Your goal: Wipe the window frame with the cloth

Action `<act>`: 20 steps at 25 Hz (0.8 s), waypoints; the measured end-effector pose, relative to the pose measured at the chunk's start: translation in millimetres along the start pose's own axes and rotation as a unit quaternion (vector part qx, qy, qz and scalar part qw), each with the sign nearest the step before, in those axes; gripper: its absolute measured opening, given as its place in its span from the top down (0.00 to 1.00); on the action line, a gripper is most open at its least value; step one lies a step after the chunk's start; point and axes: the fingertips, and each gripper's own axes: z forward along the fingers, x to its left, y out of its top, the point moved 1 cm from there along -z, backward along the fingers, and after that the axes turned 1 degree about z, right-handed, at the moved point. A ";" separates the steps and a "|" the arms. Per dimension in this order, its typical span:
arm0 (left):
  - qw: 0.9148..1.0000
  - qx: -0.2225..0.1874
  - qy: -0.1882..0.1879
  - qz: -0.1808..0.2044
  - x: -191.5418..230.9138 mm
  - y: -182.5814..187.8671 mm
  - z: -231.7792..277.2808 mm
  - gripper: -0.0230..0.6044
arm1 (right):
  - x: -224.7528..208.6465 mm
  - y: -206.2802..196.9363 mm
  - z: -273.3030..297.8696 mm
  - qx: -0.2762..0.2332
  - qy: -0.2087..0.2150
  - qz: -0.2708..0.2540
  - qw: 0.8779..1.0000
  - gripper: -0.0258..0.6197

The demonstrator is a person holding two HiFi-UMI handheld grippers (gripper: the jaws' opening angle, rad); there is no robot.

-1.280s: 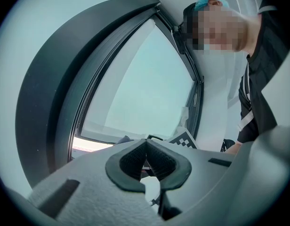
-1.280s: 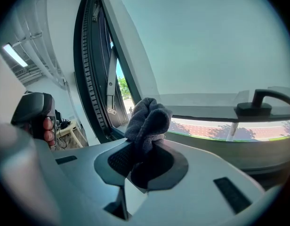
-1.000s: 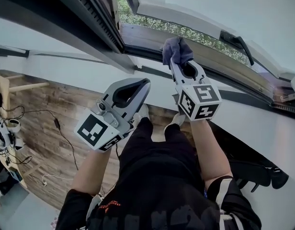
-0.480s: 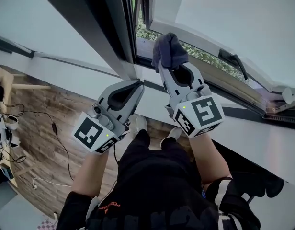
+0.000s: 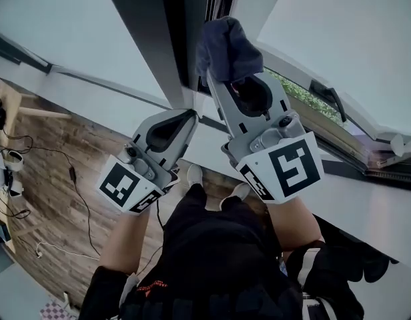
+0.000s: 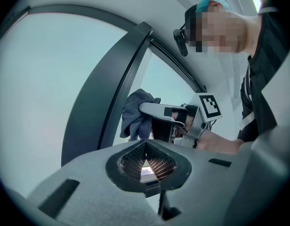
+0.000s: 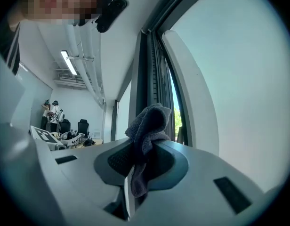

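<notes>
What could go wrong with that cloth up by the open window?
1. The cloth is only pinched at one part by the right gripper. Rubbing it on the dark window frame might tug it loose, and it could drop out through the opening.
2. The cloth sits in a lump, so the hard fingers might scrape the frame.

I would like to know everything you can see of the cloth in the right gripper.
The cloth is dark grey-blue and looks soft and fuzzy, like microfibre. It is crumpled into a loose bunch. The right gripper is shut on it: most of it bulges past the jaw tips, and one end hangs down between the jaws. It is held up beside the dark upright of the window frame; whether it touches the frame cannot be told.
</notes>
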 end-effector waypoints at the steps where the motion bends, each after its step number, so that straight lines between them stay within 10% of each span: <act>1: 1.000 -0.002 0.002 0.000 1.6 1.2 -1.6 0.93 | 2.1 2.2 2.2 -0.002 0.002 -0.003 1.000 0.87; 20: 0.999 0.002 0.025 -0.019 31.6 -12.1 -26.5 0.93 | 22.9 -44.9 47.2 0.041 0.022 -0.002 0.999 0.87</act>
